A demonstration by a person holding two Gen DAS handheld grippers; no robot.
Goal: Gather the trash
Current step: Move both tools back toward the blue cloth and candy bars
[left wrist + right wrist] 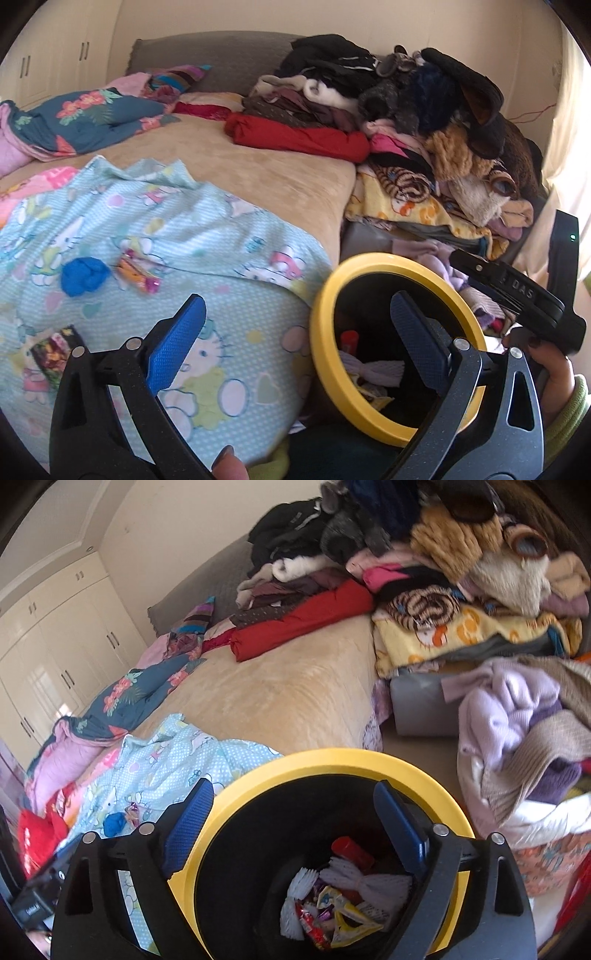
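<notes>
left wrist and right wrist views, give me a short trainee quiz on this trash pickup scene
1. True or false: the black trash bin with the yellow rim already holds rubbish.
2. Which pieces of trash lie loose on the pale blue cartoon-print sheet?
A. a crumpled blue wad and an orange and pink snack wrapper
B. a glass bottle and a metal can
C. nothing at all
3. Fill in: both the left gripper and the right gripper are ____, holding nothing.

Key:
1. True: wrappers, white foam netting and a red item lie inside.
2. A; a dark printed packet also lies nearer the camera.
3. open
</notes>
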